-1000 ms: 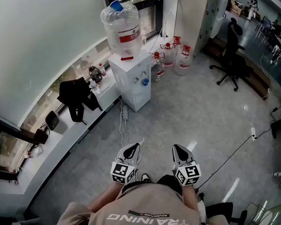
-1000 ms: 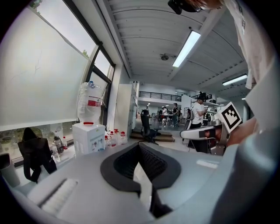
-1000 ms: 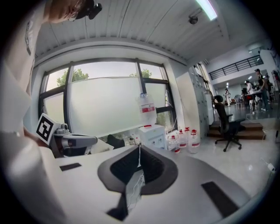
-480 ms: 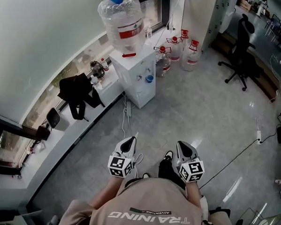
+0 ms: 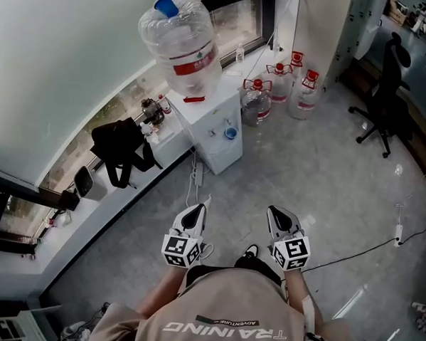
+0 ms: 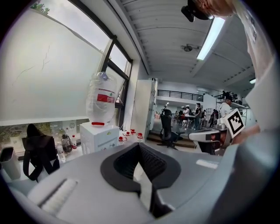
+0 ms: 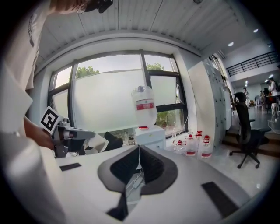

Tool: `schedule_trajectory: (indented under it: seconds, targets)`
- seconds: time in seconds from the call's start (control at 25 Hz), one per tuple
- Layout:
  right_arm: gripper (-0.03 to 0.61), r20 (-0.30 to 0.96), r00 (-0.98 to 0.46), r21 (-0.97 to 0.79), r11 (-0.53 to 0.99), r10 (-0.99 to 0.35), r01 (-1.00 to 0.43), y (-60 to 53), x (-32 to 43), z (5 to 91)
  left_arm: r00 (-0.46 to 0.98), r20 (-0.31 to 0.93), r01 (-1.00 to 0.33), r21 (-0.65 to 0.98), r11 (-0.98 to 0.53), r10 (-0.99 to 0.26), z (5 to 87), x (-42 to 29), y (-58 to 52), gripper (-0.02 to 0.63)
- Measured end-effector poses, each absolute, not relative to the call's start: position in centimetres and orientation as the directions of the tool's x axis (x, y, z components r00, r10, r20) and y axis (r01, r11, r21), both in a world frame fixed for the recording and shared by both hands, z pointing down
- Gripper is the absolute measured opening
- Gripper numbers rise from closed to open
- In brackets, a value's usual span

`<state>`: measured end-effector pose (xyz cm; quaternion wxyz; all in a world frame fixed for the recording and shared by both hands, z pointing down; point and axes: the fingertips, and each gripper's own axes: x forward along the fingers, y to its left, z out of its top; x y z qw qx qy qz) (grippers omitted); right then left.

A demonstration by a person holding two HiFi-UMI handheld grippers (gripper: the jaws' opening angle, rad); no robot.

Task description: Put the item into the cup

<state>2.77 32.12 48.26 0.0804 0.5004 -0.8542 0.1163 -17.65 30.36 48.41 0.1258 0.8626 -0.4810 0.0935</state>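
The left gripper (image 5: 199, 210) and right gripper (image 5: 275, 214) hang at the person's waist, each with its jaws pressed together on nothing. Ahead stands a water dispenser (image 5: 214, 130) with a big bottle (image 5: 182, 47) on top. Spare bottles (image 5: 278, 88) sit beside it, a black bag (image 5: 118, 150) on the sill, and an office chair (image 5: 388, 90) off right. The cup and the item cannot be made out in any view.

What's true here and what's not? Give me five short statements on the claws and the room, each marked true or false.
1. The left claw and the right claw are both shut and empty. True.
2. A big water bottle sits upturned on the white dispenser. True.
3. Red-capped jugs stand on the floor beside the dispenser. True.
4. The black bag lies on the floor. False: it rests on the window ledge.
5. The office chair is white. False: it is black.
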Motion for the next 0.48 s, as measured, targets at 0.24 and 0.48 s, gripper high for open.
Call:
schedule_trajectory:
  seconds: [0.24, 0.48]
  targets:
    - [0.012, 0.292, -0.524, -0.041, 0.537, -0.8, -0.842, 28.9, 4.4, 49.3, 0.492, 0.282, -0.87, 0.137, -0.473, -0.823, 48.8, -15.0, 26.6, 0.008]
    - [0.012, 0.32, -0.557, -0.107, 0.555, -0.766, -0.825, 27.6, 4.4, 50.8, 0.479, 0.292, -0.878, 0.146, -0.457, -0.828, 48.5, -14.3, 24.0, 0.008]
